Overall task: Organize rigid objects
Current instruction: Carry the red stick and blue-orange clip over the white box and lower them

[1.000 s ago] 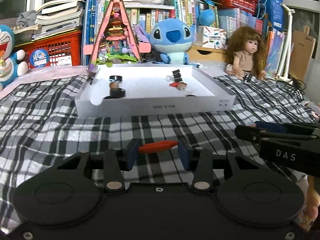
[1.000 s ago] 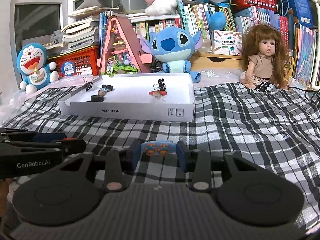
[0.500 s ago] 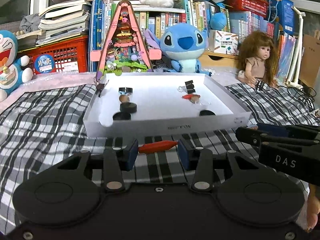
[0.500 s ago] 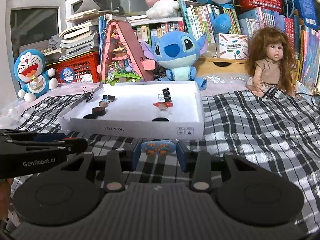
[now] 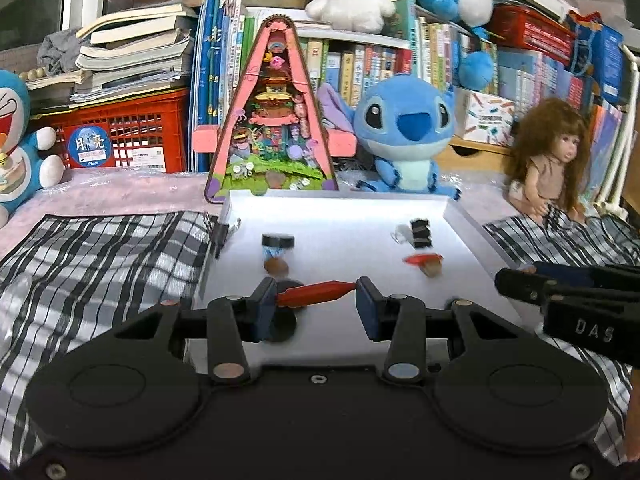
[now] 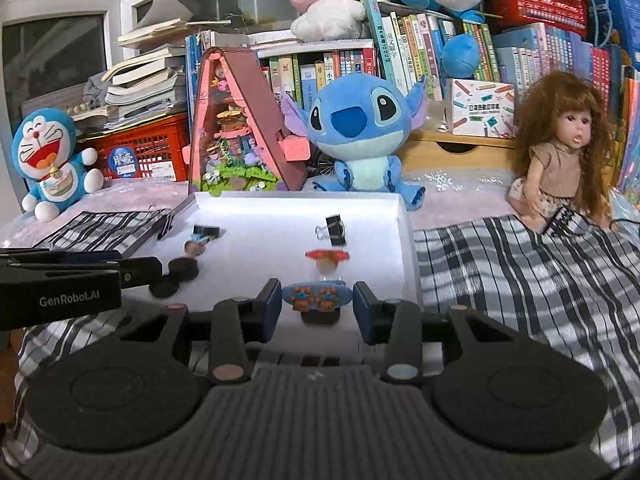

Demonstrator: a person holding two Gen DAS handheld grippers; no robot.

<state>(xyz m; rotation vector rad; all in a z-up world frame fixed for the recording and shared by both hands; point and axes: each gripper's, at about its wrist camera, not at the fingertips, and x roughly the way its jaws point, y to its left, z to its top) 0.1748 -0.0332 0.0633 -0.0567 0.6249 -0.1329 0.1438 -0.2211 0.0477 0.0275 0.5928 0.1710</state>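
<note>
Right now both grippers hold something over the near end of the white tray (image 5: pixel 464 220). The left gripper (image 5: pixel 316 298) is clamped on a thin red clip (image 5: pixel 316 294), held sideways between its blue pads (image 5: pixel 264 306). The right gripper (image 6: pixel 317 300) is clamped on a small blue clip with little bears (image 6: pixel 317 296) on it.

To do this step well, each hand should go a bit further over the tray, come down low, and only then let go. The red clip is thin and pinched by its ends, so it could slip or flip if dropped from high up. A good spot for it may be near the other red clip (image 5: pixel 422 259) at about 1 o'clock from the left gripper, so alike things sit together. That is only my guess.

Other small things lie in the tray already. A black binder clip (image 6: pixel 335 230) sits at 12 o'clock from the right gripper. Dark round pieces (image 6: pixel 183 269) lie at 10 o'clock, close to the left gripper's tip. These could get bumped. The two grippers are also close side by side, so they could knock each other.

Behind the tray stand a blue plush toy (image 6: pixel 356 136), a pink toy house (image 5: pixel 272 120) and a doll (image 6: pixel 560 152) on the checked cloth (image 6: pixel 520 272). They are far enough away.
</note>
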